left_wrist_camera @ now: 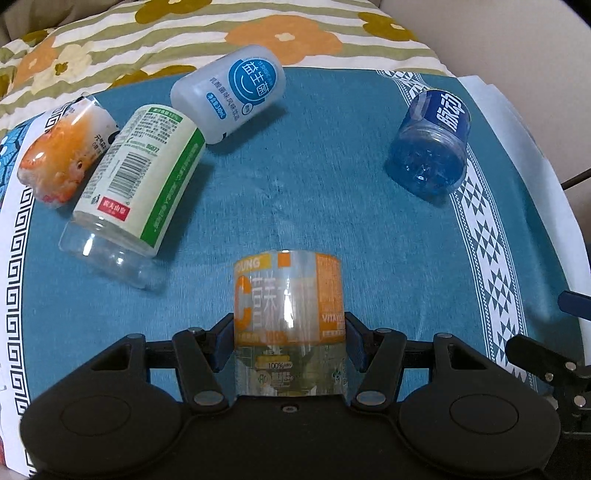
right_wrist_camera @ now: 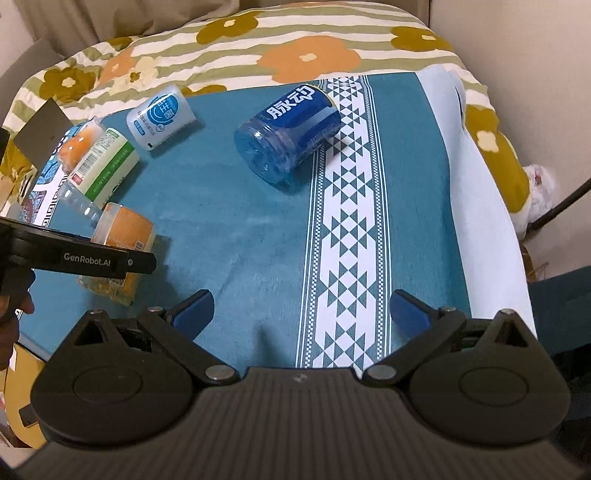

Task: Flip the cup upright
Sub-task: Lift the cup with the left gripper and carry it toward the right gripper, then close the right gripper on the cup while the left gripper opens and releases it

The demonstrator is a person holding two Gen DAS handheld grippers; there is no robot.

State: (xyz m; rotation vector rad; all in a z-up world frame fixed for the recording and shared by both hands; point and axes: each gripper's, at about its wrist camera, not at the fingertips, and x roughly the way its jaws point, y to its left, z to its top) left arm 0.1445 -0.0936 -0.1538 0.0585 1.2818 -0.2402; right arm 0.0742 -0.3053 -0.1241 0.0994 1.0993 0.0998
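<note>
My left gripper (left_wrist_camera: 290,341) is shut on a clear cup with an orange label (left_wrist_camera: 290,302), lying on its side on the teal cloth (left_wrist_camera: 314,184); it also shows in the right wrist view (right_wrist_camera: 123,236), with the left gripper (right_wrist_camera: 88,258) over it. My right gripper (right_wrist_camera: 301,314) is open and empty above the cloth (right_wrist_camera: 240,229). A blue cup (right_wrist_camera: 290,134) lies on its side ahead of it, and shows in the left wrist view (left_wrist_camera: 432,147).
Three more cups lie on their sides at the left: a green-label one (left_wrist_camera: 136,184), an orange-fruit one (left_wrist_camera: 66,151) and a white one with a blue logo (left_wrist_camera: 231,96). A floral quilt (left_wrist_camera: 221,33) lies behind. The cloth's white patterned border (right_wrist_camera: 347,229) runs at the right.
</note>
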